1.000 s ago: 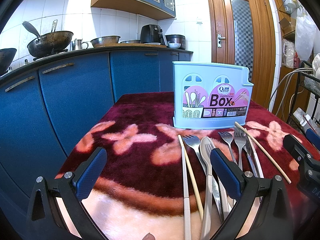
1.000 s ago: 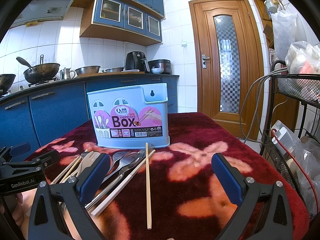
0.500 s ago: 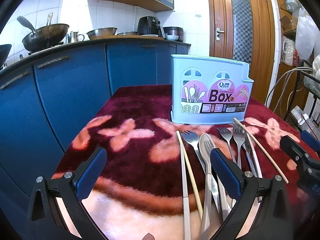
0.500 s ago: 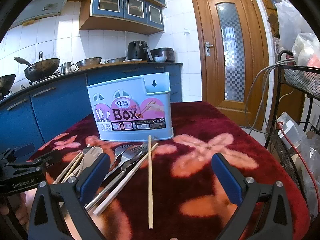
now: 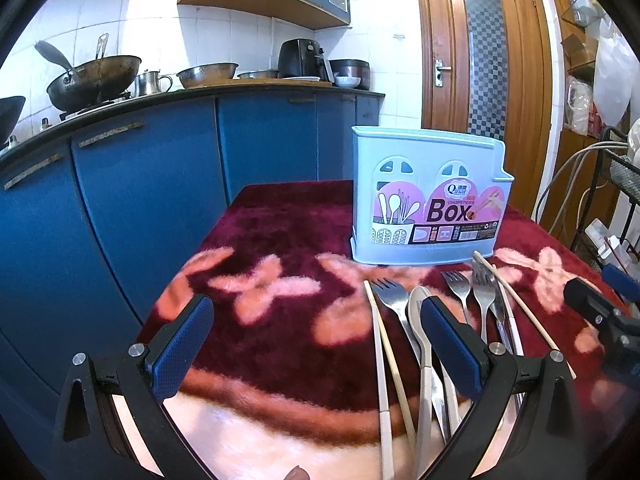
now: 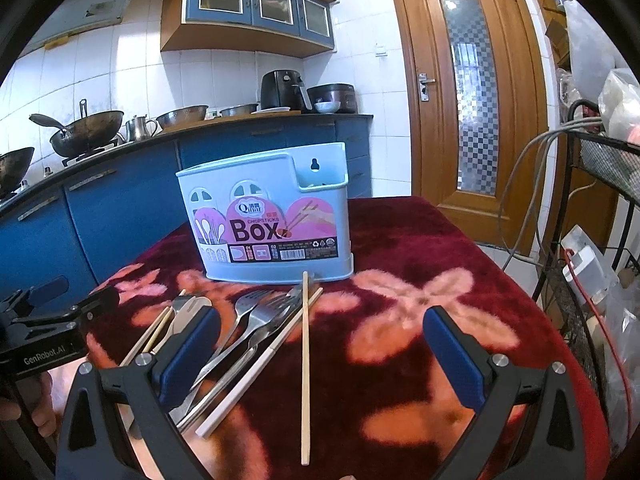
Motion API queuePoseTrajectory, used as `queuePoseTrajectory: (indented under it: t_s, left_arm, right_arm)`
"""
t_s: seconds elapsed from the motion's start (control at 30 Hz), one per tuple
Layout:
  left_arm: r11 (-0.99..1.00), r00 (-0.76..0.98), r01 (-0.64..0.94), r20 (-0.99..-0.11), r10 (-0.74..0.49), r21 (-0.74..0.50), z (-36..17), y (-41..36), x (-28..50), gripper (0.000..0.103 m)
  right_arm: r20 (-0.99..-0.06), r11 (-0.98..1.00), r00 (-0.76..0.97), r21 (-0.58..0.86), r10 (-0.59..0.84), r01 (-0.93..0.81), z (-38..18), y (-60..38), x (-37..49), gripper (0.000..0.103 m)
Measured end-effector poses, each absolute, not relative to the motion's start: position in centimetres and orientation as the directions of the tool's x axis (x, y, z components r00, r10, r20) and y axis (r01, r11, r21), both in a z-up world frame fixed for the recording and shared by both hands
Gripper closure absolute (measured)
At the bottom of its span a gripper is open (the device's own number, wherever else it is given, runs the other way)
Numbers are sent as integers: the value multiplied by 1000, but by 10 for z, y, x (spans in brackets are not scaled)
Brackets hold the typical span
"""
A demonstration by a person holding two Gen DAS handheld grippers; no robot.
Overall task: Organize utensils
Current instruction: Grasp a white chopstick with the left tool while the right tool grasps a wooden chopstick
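Two tools hover low over the counter, which is draped in a dark red plush cloth with pink flowers. Both are spread wide and hold nothing: the left tool frames bare cloth, with its right finger over the cutlery, and the right tool straddles the right side of the pile.

One pale blue utensil holder, labelled "Box", stands upright near the far side of the counter, with a narrow side pocket at its right end. The utensils lie loose in front of it, their tips just short of its base.

Counted in the left wrist view: three forks with tines toward the holder, one spoon, and four chopsticks, two to the left of the forks and two to the right. One wooden chopstick lies apart at the right edge of the pile, and a white one lies beside it. A knife-like blade may sit among the forks, but I cannot tell.
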State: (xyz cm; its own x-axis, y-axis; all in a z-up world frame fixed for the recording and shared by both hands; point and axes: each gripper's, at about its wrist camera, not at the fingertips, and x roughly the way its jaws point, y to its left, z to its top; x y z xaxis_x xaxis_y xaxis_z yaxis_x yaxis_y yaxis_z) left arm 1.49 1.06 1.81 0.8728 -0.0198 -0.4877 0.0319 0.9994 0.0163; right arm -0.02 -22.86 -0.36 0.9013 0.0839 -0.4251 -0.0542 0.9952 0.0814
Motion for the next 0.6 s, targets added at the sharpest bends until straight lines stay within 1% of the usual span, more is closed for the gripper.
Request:
queuePoseTrajectory:
  t_s: [0.17, 0.3, 0.37, 0.4, 0.47, 0.5, 0.57, 0.6]
  left_arm:
    - [997, 847, 61, -531, -24, 52, 22, 9, 27, 0]
    - [993, 793, 97, -608, -35, 70, 20, 9, 42, 0]
    - [991, 759, 118, -649, -49, 63, 16, 9, 50, 0]
    - [990, 738, 130, -673, -57, 58, 12, 9, 54, 0]
    - [988, 706, 147, -705, -68, 53, 6, 8, 59, 0]
    - [987, 696, 153, -714, -71, 51, 3, 8, 60, 3]
    - [986, 667, 159, -742, -69, 52, -4, 7, 62, 5]
    - [986, 652, 158, -755, -66, 51, -8, 8, 63, 8]
  right_arm:
    - [-486, 997, 870, 45, 82, -69, 4, -227, 13, 0]
    - [-558, 993, 822, 47, 113, -105, 4, -227, 28, 1]
    - [-599, 993, 793, 36, 114, -115, 2, -226, 36, 8]
    - [-628, 992, 770, 31, 115, -124, 0, -225, 41, 9]
    - [-661, 989, 739, 39, 130, -140, -4, -223, 47, 17]
    - [-676, 988, 724, 44, 138, -147, -6, -223, 50, 19]
    - [-699, 987, 700, 51, 145, -153, -10, -224, 56, 27]
    - [-709, 986, 690, 53, 147, -156, -11, -224, 58, 28]
